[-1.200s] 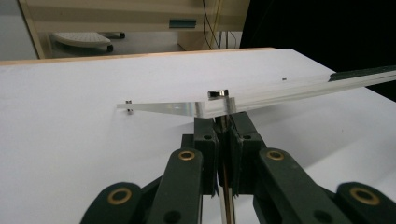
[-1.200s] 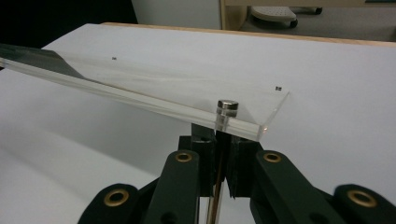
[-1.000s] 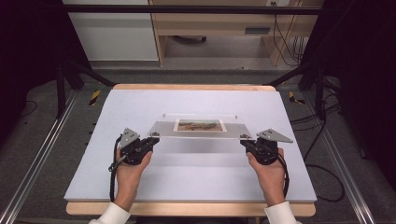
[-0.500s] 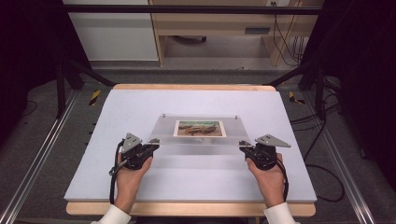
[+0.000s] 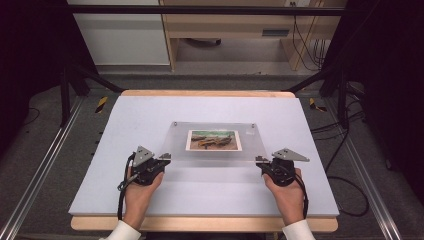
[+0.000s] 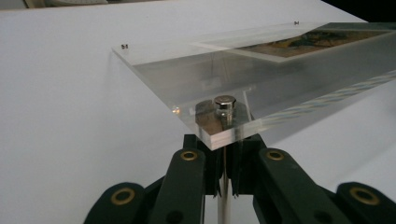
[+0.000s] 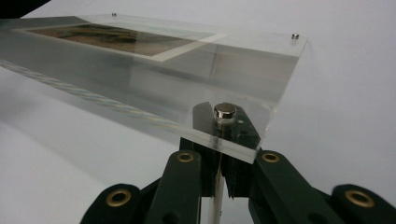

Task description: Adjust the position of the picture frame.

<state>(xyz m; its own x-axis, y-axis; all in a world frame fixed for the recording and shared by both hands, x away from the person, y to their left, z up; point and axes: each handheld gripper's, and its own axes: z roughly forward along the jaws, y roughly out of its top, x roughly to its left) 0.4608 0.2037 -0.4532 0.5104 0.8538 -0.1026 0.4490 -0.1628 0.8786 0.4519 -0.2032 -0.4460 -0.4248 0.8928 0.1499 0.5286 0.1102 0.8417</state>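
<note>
From the high view, you have the left gripper (image 5: 165, 159) at the near left corner of the clear acrylic frame (image 5: 214, 143) and the right gripper (image 5: 260, 161) at its near right corner; the frame sits near the middle of the white counter (image 5: 150, 115) with the printed picture (image 5: 213, 140) inside it; a second ago the frame stood steeply tipped with its face edge-on to the camera, and now it is leaned well back toward flat, so you appear to be lowering it onto the counter; the far edge looks down, the near edge raised.

In the left gripper view, your jaws are clamped together on the frame's corner, just beneath the metal stud (image 6: 224, 103); the panel slopes away from you toward the counter, and the small far studs (image 6: 124, 45) lie close to the surface.

In the right gripper view, your jaws are likewise clamped on the opposite corner below its stud (image 7: 224, 112); the picture (image 7: 112, 35) shows through the panel; I judge that what remains is to ease the near edge down evenly and only then let go.
</note>
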